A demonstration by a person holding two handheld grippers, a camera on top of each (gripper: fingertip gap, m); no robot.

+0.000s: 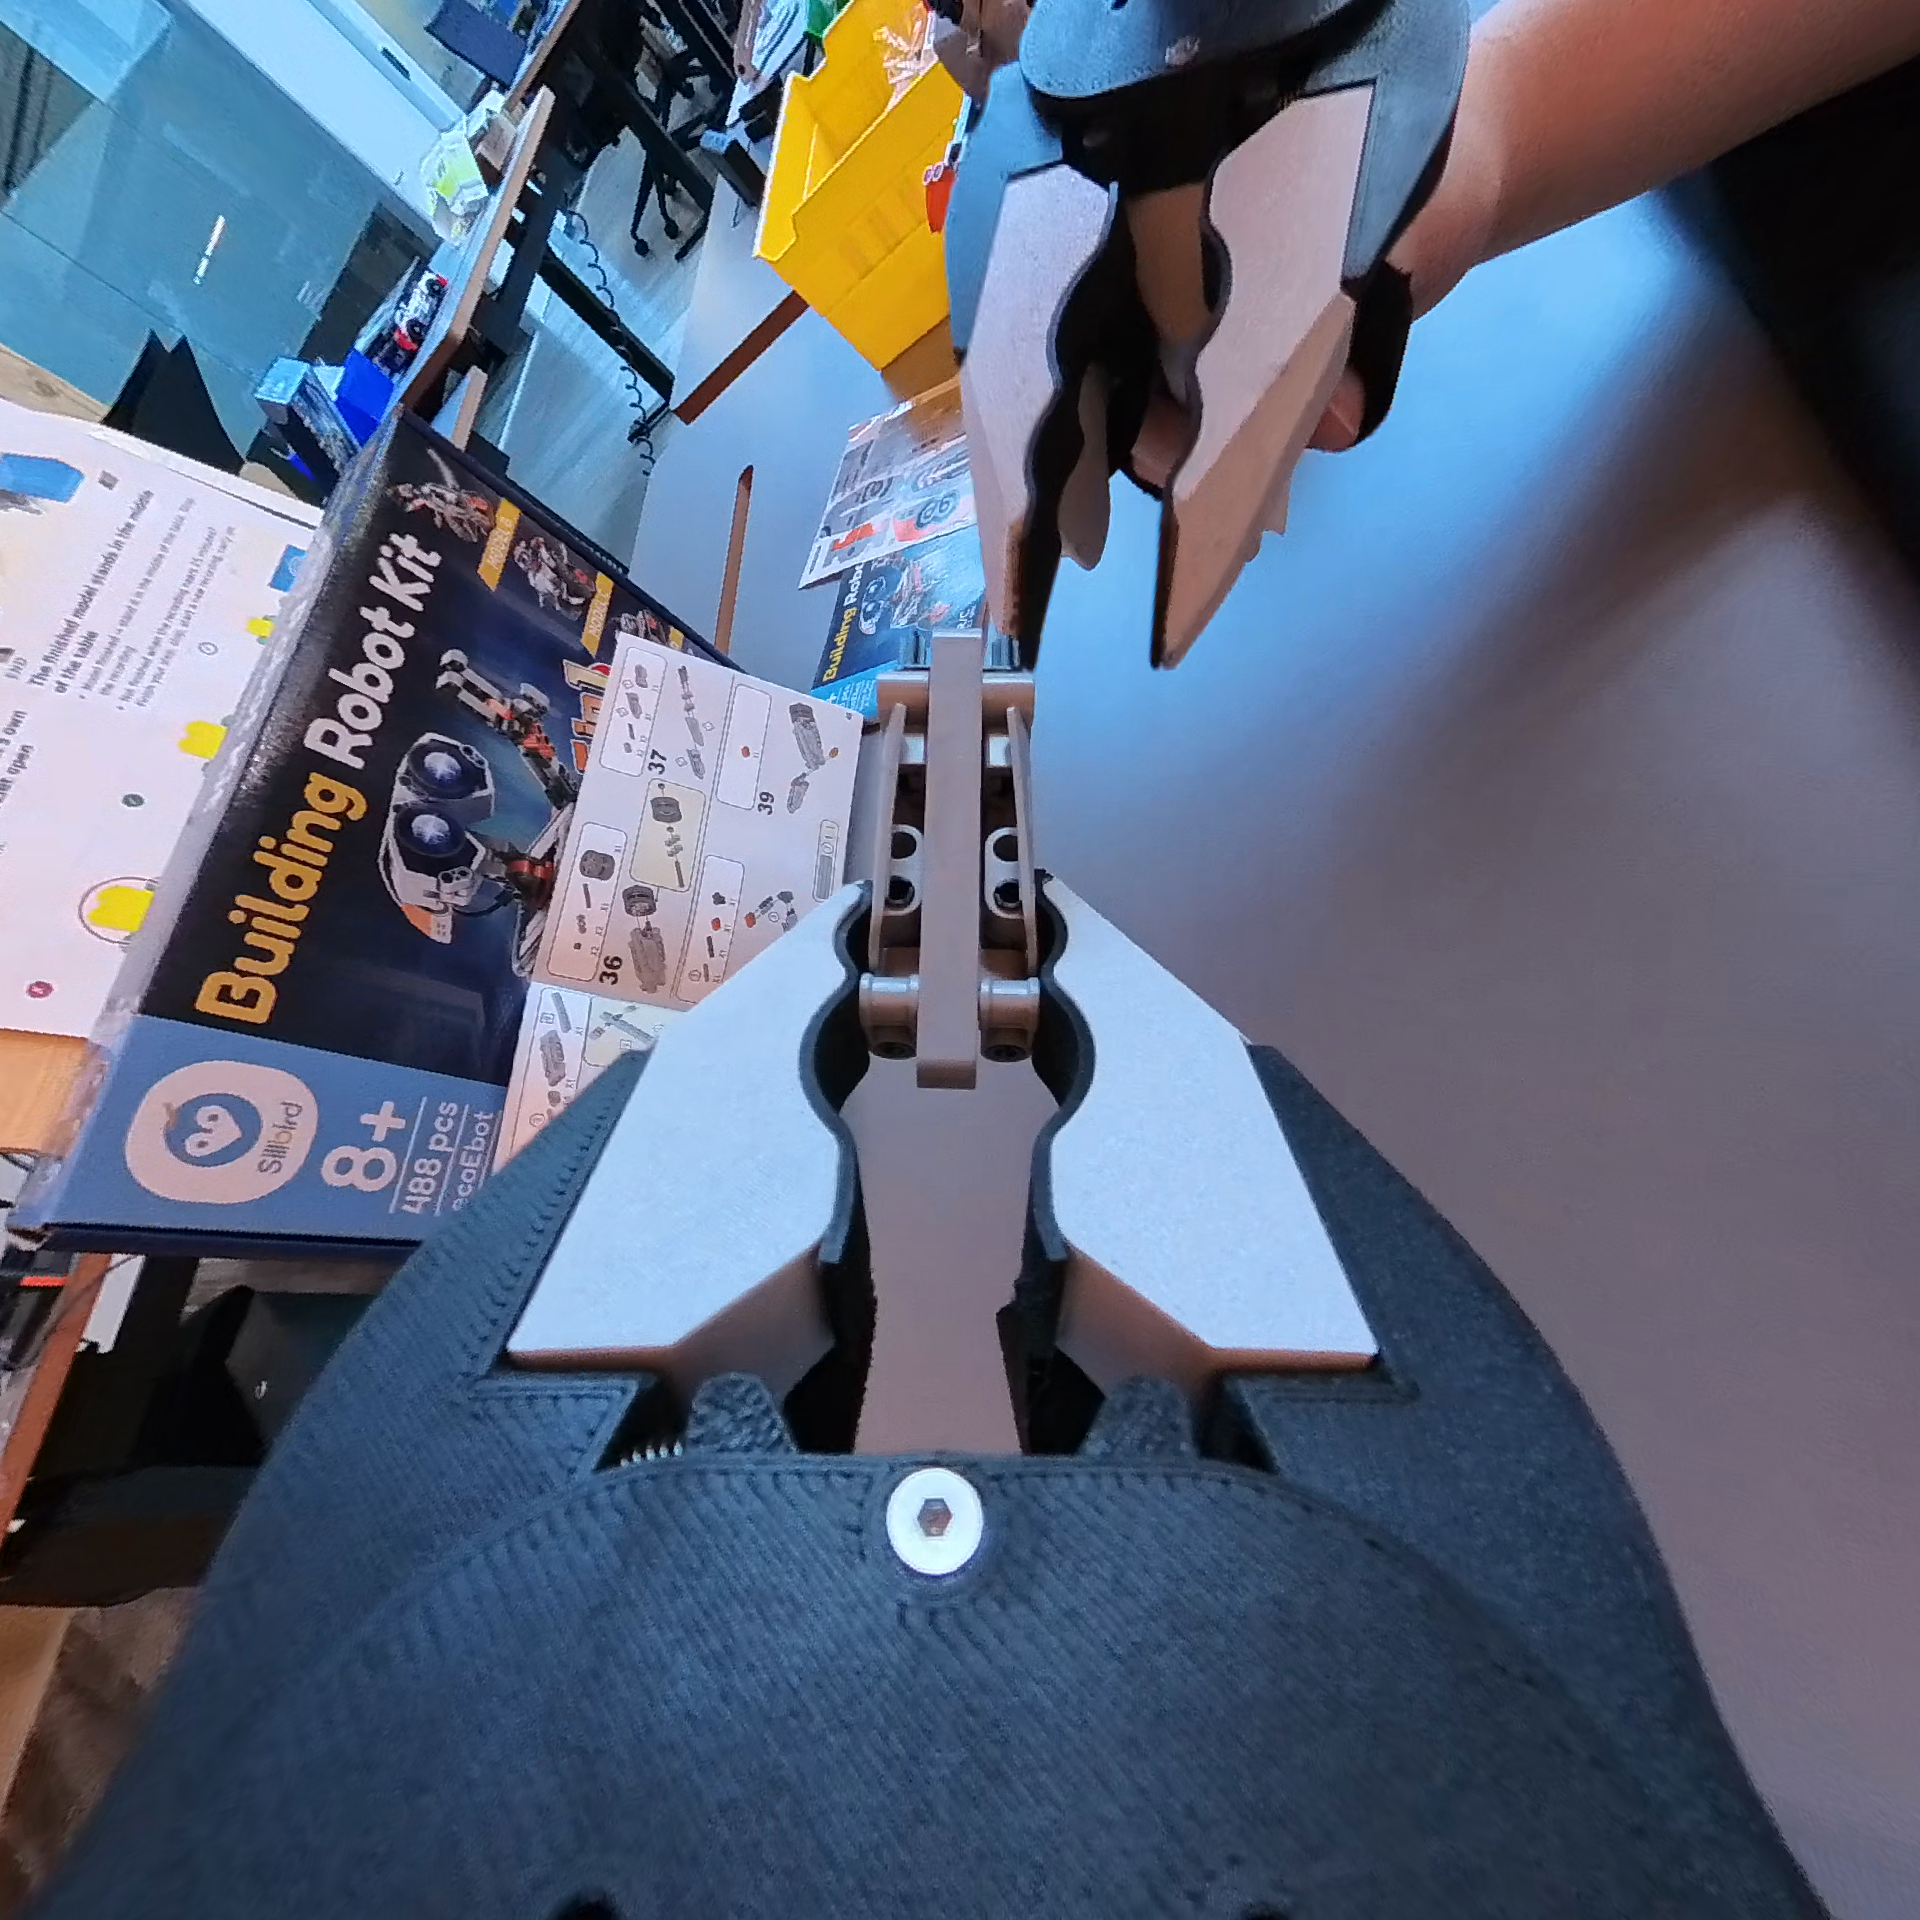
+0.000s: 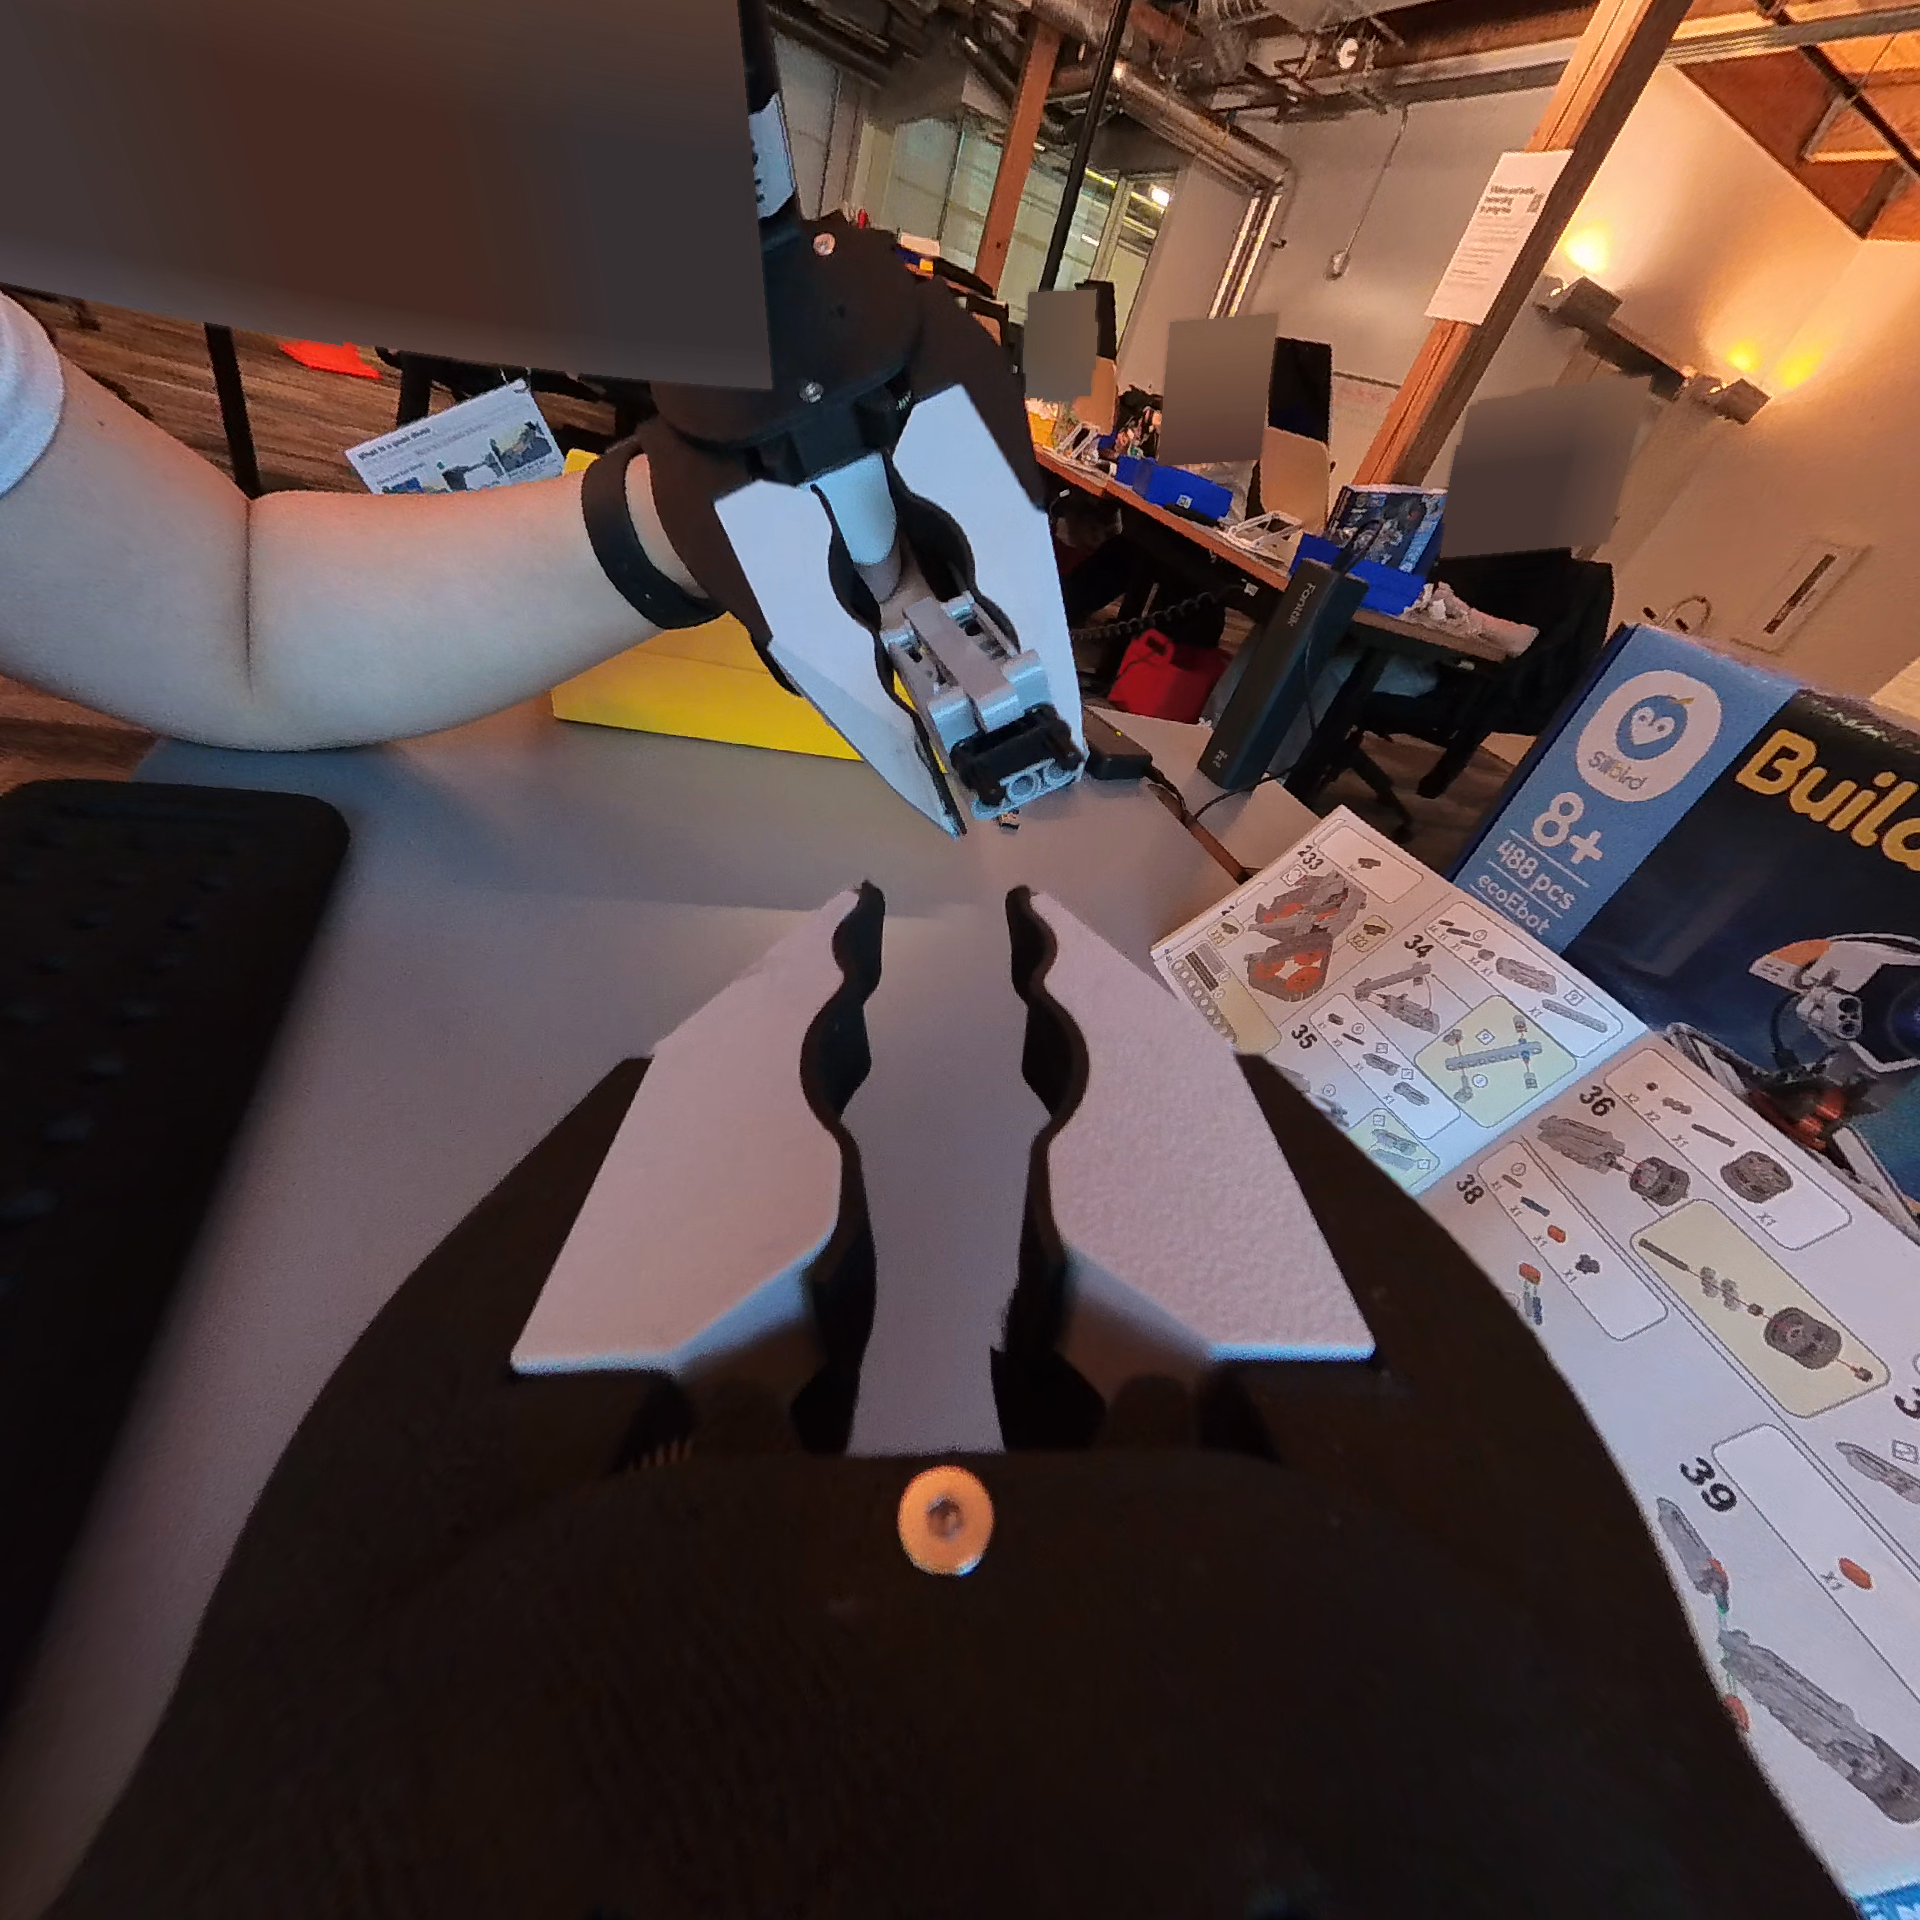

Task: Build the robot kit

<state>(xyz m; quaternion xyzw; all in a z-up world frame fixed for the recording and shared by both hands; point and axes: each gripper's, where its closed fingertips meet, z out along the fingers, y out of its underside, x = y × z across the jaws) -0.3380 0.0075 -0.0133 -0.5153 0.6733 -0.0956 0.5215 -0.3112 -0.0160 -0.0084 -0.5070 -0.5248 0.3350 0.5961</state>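
Note:
My left gripper [image 1: 951,894] is shut on a grey building-brick assembly [image 1: 951,831] and holds it above the grey table [image 1: 1455,935]. The assembly sticks out forward past the fingertips. In the right wrist view the left gripper [image 2: 1013,784] points toward the camera with the assembly [image 2: 977,686] in its jaws, and a black piece [image 2: 1013,748] sits at the assembly's free end. My right gripper [image 2: 943,899] is open and empty, a short way in front of that end. In the left wrist view the right gripper [image 1: 1096,649] has its fingertips just beyond the assembly's far end.
A dark blue kit box [image 1: 343,831] stands at the left, with an open instruction booklet [image 1: 686,821] leaning beside it. Both show at the right in the right wrist view, the box [image 2: 1714,831] and the booklet [image 2: 1507,1091]. A yellow bin [image 1: 862,187] is at the back. A black mat [image 2: 135,1039] lies left. Across from one pair of fingers to the other is roughly 4 cm.

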